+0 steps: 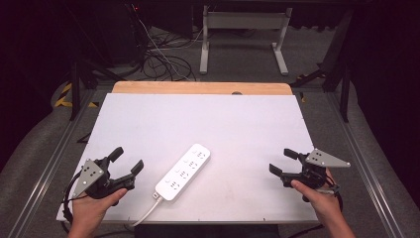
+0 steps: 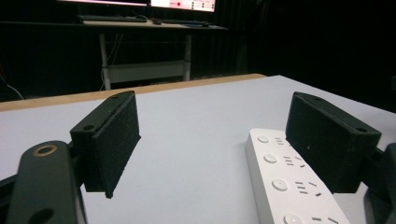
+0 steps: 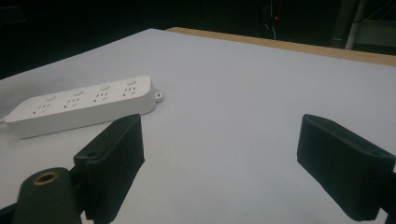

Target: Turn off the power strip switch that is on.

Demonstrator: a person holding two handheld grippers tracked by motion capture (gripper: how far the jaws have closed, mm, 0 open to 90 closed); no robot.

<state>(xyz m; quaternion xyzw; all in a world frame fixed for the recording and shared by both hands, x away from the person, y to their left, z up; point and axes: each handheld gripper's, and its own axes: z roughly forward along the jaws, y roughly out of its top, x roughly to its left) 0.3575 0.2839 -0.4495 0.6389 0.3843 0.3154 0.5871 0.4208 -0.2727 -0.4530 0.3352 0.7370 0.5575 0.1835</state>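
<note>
A white power strip (image 1: 183, 172) with several sockets lies diagonally on the white tabletop (image 1: 223, 124), near the front, its cable (image 1: 143, 214) running off the front edge. My left gripper (image 1: 128, 158) sits to the left of the strip, held by a hand, its jaws open and empty. In the left gripper view the gripper (image 2: 210, 140) stands wide, and the strip (image 2: 289, 186) lies just beside its right jaw. My right gripper (image 1: 281, 161) rests at the front right, well apart from the strip, open with nothing between its jaws. The right gripper view shows the gripper (image 3: 219, 154) and the strip (image 3: 79, 105) farther off to the left.
A wooden strip (image 1: 198, 88) borders the table's far edge. Beyond it stand a white desk frame (image 1: 242, 29) and tangled cables (image 1: 158, 54) on the floor. Metal rails run along both sides of the table.
</note>
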